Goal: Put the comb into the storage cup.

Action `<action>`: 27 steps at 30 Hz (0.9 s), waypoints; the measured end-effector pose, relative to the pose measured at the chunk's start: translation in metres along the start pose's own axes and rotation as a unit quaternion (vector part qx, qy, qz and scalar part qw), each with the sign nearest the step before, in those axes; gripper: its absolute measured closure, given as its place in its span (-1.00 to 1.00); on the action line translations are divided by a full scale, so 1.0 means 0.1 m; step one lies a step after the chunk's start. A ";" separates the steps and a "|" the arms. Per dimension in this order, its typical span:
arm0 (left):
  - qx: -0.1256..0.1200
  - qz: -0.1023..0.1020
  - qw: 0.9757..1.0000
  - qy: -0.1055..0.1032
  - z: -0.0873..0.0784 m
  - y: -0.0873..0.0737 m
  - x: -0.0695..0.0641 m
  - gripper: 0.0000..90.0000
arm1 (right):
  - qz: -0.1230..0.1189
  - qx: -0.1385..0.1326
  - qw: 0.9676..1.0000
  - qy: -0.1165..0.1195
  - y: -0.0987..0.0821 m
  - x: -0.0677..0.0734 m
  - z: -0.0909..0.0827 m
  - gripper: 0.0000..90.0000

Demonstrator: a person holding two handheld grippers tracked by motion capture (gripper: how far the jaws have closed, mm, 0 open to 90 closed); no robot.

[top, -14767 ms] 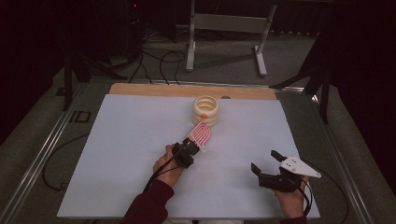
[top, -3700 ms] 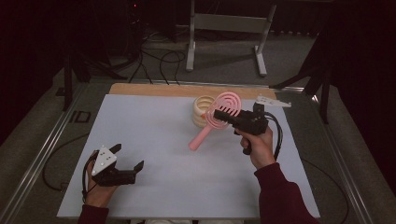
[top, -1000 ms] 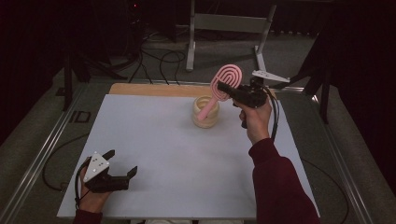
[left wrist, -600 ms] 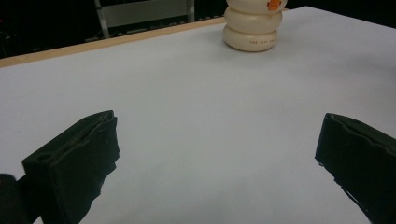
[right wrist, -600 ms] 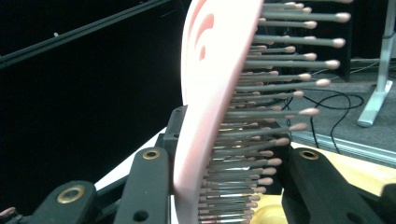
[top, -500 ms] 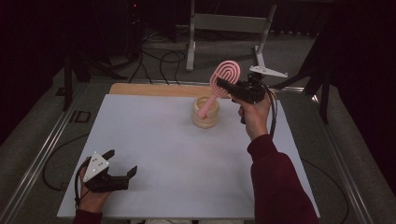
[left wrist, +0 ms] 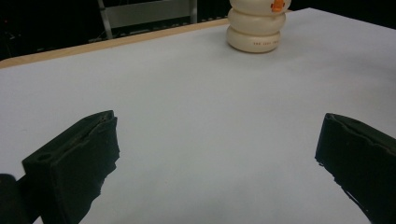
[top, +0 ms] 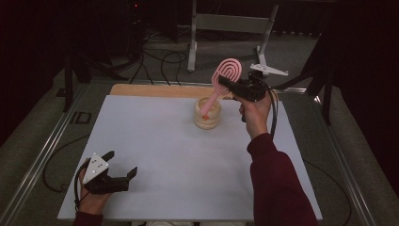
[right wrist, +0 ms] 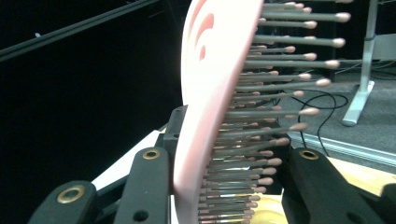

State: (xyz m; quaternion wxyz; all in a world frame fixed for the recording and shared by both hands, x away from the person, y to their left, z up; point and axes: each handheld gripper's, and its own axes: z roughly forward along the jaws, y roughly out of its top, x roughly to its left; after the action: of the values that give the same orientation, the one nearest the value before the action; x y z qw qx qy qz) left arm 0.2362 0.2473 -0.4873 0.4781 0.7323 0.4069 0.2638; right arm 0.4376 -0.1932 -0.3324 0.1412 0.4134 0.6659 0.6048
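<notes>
Left gripper view: cream holder's small print unreadable; right hand-held gripper clamps pink hairbrush.

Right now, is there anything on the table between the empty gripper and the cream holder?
No. In the high view, only bare white table lies between the left gripper and the cream holder; the left gripper view agrees.

A white sheet covers most of the bench, leaving a strip of bare wood along its far edge. Beyond that edge a grey metal stand rests on the dark floor, with black cables looped just to its left. Metal rails run along both sides of the bench.
</notes>
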 end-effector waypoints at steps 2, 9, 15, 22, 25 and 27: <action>0.000 -0.001 1.000 0.000 0.00 0.00 0.00 -1.00 | 0.001 -0.002 1.000 -0.004 -0.01 -0.01 0.02 0.43; 0.000 -0.001 1.000 -0.001 -0.01 -0.01 0.01 -1.00 | 0.008 -0.007 1.000 -0.010 -0.01 -0.05 0.06 0.43; -0.001 -0.002 1.000 -0.002 0.00 0.00 0.00 -1.00 | 0.012 -0.008 1.000 -0.019 -0.02 -0.08 0.09 0.43; 0.000 -0.002 1.000 -0.002 0.00 0.00 0.00 -1.00 | 0.018 -0.011 0.999 -0.034 -0.03 -0.14 0.11 0.43; -0.001 -0.002 1.000 -0.002 -0.01 0.00 0.01 -1.00 | 0.018 -0.012 0.999 -0.037 -0.04 -0.15 0.12 0.43; -0.001 -0.002 1.000 -0.001 -0.01 0.00 0.01 -1.00 | 0.017 -0.011 0.999 -0.042 -0.04 -0.15 0.12 0.43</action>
State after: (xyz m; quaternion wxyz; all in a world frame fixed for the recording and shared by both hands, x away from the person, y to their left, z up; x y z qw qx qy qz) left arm 0.2359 0.2483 -0.4873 0.4796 0.7314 0.4078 0.2621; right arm 0.4541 -0.1955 -0.3435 0.1629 0.4481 0.6453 0.5969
